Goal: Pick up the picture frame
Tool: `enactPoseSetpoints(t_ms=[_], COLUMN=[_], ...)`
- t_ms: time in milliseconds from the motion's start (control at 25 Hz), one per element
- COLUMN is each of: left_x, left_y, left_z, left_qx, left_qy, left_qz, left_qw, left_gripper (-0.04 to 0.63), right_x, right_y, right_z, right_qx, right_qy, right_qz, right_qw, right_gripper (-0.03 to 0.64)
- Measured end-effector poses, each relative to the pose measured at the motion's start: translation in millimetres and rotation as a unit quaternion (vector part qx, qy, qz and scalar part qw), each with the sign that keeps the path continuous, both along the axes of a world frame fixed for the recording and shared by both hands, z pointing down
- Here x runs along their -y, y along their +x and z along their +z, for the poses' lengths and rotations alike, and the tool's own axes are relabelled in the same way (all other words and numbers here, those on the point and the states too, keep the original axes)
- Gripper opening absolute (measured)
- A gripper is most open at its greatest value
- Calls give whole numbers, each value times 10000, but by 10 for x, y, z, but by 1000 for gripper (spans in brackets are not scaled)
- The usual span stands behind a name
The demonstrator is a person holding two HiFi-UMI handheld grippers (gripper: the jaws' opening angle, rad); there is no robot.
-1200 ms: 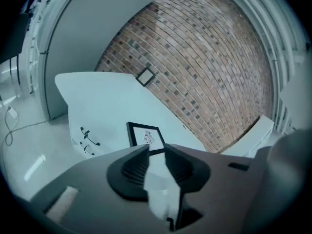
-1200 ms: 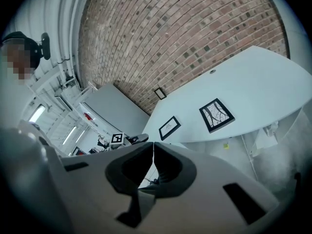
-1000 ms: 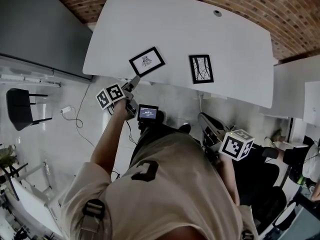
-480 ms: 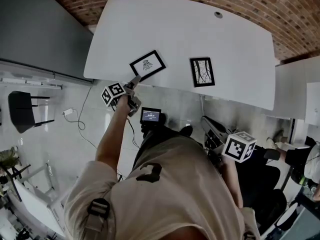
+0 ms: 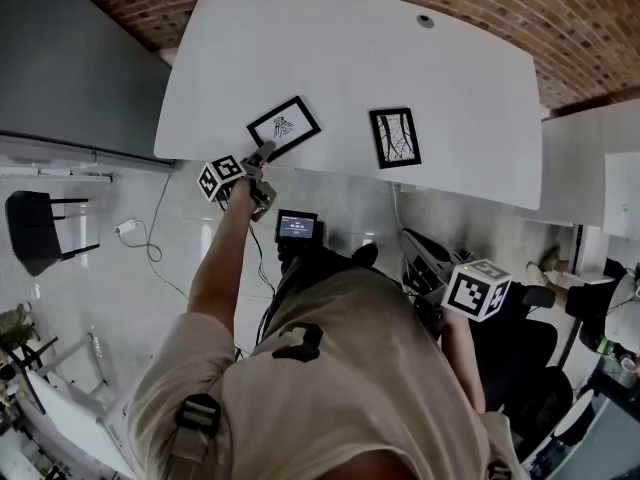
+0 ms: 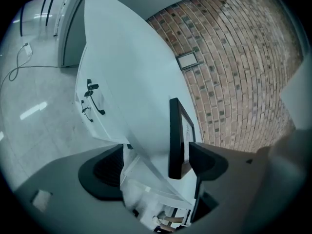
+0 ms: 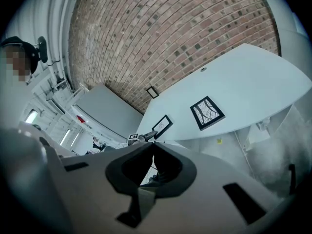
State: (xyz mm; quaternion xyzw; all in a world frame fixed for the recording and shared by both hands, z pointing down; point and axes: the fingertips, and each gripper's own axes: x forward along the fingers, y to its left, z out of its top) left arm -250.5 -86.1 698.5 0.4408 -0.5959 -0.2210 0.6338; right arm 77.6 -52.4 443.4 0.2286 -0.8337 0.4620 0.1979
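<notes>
Sitting between wide, just-spread jaws of left gripper [image 6: 158, 156], picture frame [image 6: 174, 135], seemingly untouched; right gripper [image 7: 153, 145] closed, empty.

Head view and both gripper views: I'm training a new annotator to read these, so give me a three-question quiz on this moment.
1. True or false: the right gripper is shut and holds nothing.
2. What stands between the jaws of the left gripper? A) the edge of the left picture frame; B) a cable; C) nothing.
3. Fill in: ___ picture frames lie flat on the white table.

Key
1. True.
2. A. The jaws have just been opening and stand apart around the edge, not yet pressing on it.
3. Two.
</notes>
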Motion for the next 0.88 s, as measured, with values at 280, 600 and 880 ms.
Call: enactPoseSetpoints(t_ms=[280,600,880], left_x=[88,45,-37], left_y=[-14,28,48], left_z=[71,78,69], left_qx=[-3,-196,-150], left_qy=[183,451,481], left_qz=[47,8,204], left_qw=[9998,9988,9985], left_gripper=[394,393,393], right_x=[-7,-64,-46], right_y=[5,-68,-66], right_z=[11,21,14], right_qx=[-16,22,85], right_qy=[19,54,29], right_qz=[122,60,172], right_qw=[9999,10000,9998], right_gripper=[6,6,6])
